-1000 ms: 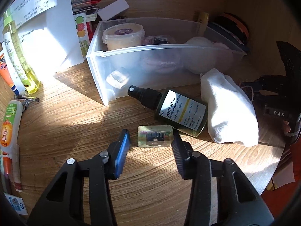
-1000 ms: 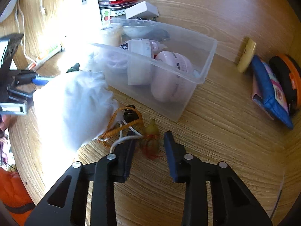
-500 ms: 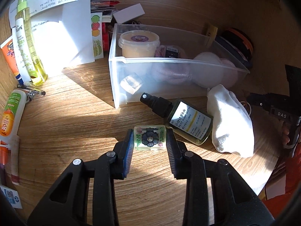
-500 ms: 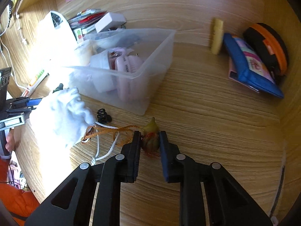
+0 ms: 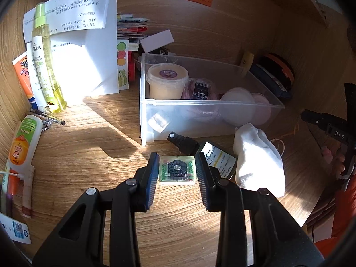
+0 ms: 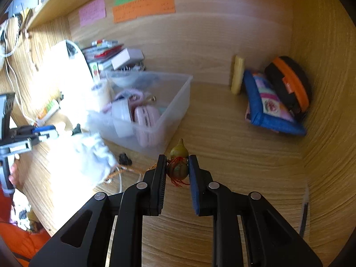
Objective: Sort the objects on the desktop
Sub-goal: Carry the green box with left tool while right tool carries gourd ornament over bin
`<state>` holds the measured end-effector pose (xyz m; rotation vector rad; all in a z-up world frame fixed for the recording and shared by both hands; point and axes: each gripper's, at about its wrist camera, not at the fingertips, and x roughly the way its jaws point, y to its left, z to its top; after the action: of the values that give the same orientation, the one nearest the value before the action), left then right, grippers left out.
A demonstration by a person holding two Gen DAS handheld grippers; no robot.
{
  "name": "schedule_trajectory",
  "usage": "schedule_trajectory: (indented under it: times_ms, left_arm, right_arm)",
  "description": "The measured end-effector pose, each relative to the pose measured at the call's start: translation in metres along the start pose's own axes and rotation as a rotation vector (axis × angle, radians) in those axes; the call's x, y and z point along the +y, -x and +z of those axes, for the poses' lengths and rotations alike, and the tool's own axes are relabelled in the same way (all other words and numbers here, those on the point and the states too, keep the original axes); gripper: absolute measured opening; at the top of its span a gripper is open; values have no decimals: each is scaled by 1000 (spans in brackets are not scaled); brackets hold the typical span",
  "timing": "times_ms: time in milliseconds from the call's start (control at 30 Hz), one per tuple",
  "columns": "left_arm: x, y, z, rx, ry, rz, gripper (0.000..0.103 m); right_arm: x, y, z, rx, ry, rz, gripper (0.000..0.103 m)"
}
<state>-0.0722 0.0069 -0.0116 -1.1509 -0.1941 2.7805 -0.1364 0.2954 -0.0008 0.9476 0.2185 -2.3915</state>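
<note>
My left gripper (image 5: 177, 166) is shut on a small clear resin block (image 5: 177, 170) with a dark flower inside, held above the wooden desk. My right gripper (image 6: 177, 166) is shut on a small gourd charm (image 6: 178, 164) with red threads and an orange cord, lifted off the desk. A clear plastic bin (image 5: 222, 108) holds a cream tub (image 5: 166, 80), pink items and other things; it also shows in the right wrist view (image 6: 175, 109). A dark spray bottle (image 5: 207, 153) and a white cloth pouch (image 5: 258, 158) lie in front of the bin.
Papers (image 5: 84, 51), a yellow spray bottle (image 5: 44, 62) and tubes (image 5: 22, 142) stand at the left. A blue pouch (image 6: 269, 106), a black and orange case (image 6: 289, 84) and a yellow block (image 6: 237, 74) sit at the back right. Sticky notes (image 6: 142, 7) hang on the back wall.
Both grippers closed on their objects, the left on the resin block and the right on the gourd charm, and lifted them off the desk. Both views now sit higher and further back.
</note>
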Motion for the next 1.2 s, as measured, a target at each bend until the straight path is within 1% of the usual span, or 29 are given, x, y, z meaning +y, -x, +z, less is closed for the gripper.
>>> schedule_trajectory:
  times_ms: [267, 500, 667, 833, 1033, 1200]
  left_arm:
    - [-4, 15, 11, -67, -7, -13, 33]
    - [0, 20, 25, -112, 4, -14, 33]
    - [3, 24, 37, -145, -3, -9, 33]
    - [7, 23, 51, -173, -16, -4, 33]
    - [11, 9, 60, -160, -4, -28, 33]
    - [9, -2, 65, -150, -17, -37, 33]
  right_arm:
    - [5, 26, 24, -99, -9, 6, 18]
    - [13, 44, 46, -180, -6, 46, 18]
    - [21, 39, 61, -192, 11, 66, 18]
    - [39, 25, 76, -188, 47, 98, 18]
    - [58, -3, 90, -167, 64, 183, 18]
    - [77, -28, 96, -123, 100, 219, 18]
